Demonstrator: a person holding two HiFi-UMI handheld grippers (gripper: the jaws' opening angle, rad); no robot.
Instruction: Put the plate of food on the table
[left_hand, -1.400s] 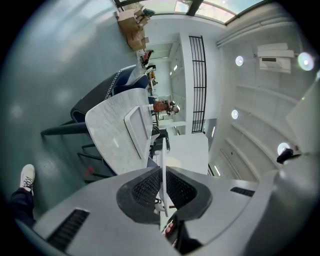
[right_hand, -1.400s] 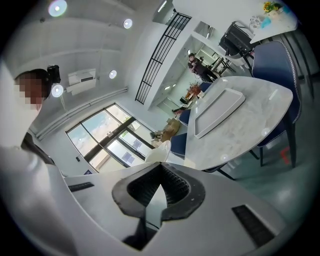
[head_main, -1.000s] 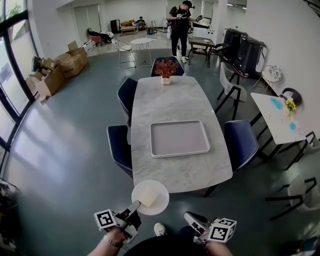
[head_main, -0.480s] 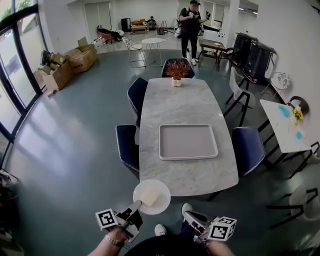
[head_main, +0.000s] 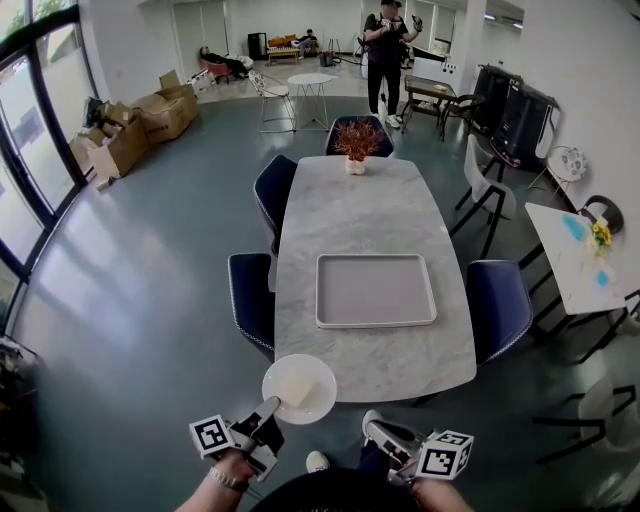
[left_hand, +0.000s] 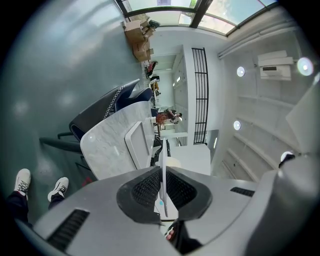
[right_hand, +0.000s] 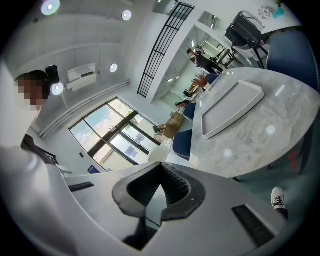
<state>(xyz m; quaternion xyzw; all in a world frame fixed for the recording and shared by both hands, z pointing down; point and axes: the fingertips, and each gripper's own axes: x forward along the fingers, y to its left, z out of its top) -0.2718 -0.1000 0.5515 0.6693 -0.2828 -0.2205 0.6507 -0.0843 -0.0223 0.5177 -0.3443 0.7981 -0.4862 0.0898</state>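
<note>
The white plate (head_main: 299, 388) hangs in the air at the near end of the marble surface (head_main: 360, 215). It is held only by its near rim between the fingers of the left gripper (head_main: 268, 410). In the left gripper view the rim runs as a thin edge straight through the ribbed pads, which pinch it from both sides. A pale, squarish piece of food (head_main: 297, 389) lies loose near the plate's middle. The right gripper (head_main: 378, 434) sits beside it, apart from the plate, with its fingers pressed together on nothing. Further along the surface a grey tray (head_main: 375, 291) lies empty, with bare marble between it and the near edge. The plate looks stiff and smooth, probably glazed, so it is likely slippery in the pads and would chip or break if dropped. With only one point of the rim held, the weight hangs out beyond the fingers and will tend to droop or twist the plate. The food is not fixed and would slide if the plate tipped. The rim is the only sensible place to hold such a flat dish, so the plate should travel level and slowly. It is best lowered until its base rests flat on the marble before the fingers let go.
</note>
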